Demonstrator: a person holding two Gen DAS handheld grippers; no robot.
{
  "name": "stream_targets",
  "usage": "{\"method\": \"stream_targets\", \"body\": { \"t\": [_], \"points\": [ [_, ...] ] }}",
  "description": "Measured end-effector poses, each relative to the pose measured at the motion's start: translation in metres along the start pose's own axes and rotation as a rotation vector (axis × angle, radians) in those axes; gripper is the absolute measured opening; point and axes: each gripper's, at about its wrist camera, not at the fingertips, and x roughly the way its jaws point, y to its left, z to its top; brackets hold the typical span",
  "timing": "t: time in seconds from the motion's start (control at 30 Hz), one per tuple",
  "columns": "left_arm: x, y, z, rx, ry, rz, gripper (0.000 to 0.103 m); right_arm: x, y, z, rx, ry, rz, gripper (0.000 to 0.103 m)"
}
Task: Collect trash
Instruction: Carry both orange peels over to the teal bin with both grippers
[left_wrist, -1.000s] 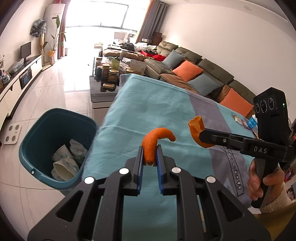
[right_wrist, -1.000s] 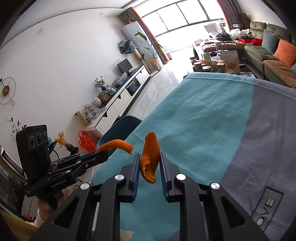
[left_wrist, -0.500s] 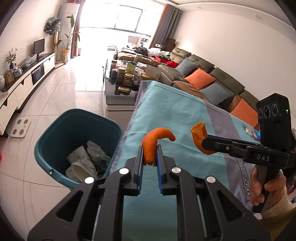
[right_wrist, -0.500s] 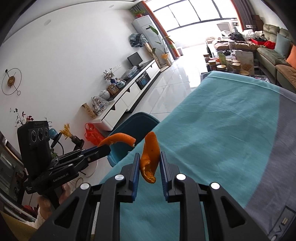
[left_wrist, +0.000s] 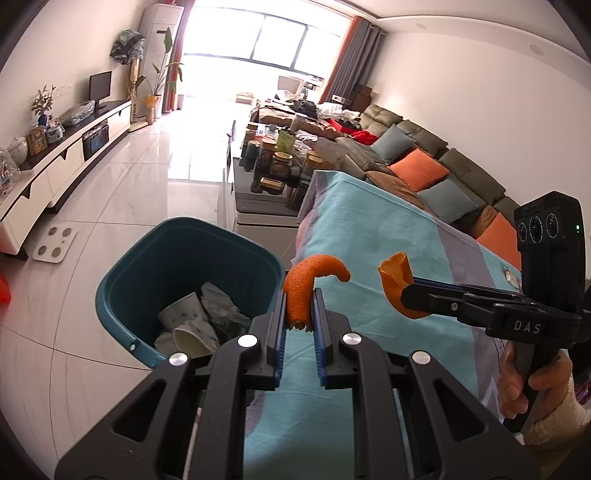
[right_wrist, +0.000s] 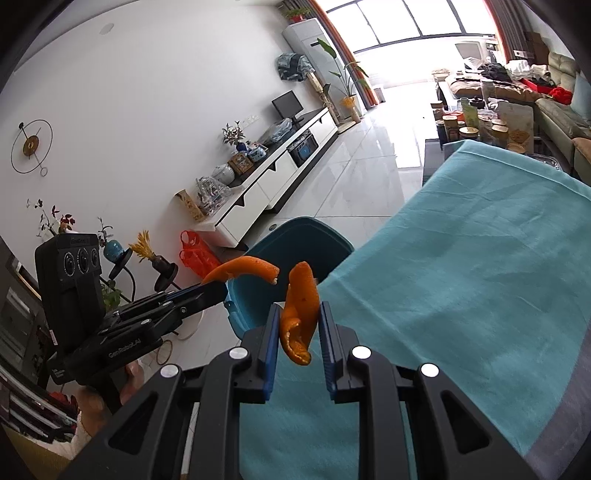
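- Orange peel, two strips of it, rides in the air beside the teal trash bin: a hooked peel strip clenched in the left gripper, and a curled peel piece pinched in the right gripper.
- Seen from the left wrist, the hooked peel strip stands upright between the blue pads, its upper end bending away from the bin and toward the table; it hangs just past the bin's near rim, over the table's edge rather than over the opening.
- Bin's mouth lies to the left of and below the left gripper in that view, so the left hand appears the nearer of the two to the drop.
- Curled peel piece also stands roughly upright in its gripper; from the right wrist the bin sits beyond it and slightly left, with the left gripper's strip between it and the bin's far side.
- Right gripper, gripped by a hand, hovers over the table's teal cloth, farther from the bin than its partner.
- Paper cups and crumpled wrappers already lie inside the bin, which stands on the pale tiled floor just beside the table's corner.
- Both loads likely need carrying sideways over the bin's opening before either grip is let go.
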Motion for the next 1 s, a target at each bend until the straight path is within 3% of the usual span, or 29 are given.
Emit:
{"method": "stream_targets", "body": {
  "t": [1.0],
  "points": [
    [0.013, 0.041, 0.003, -0.091, -0.007, 0.098, 0.013, 0.072, 0.026, 0.034, -0.067, 0.097, 0.001, 0.02]
  ]
}}
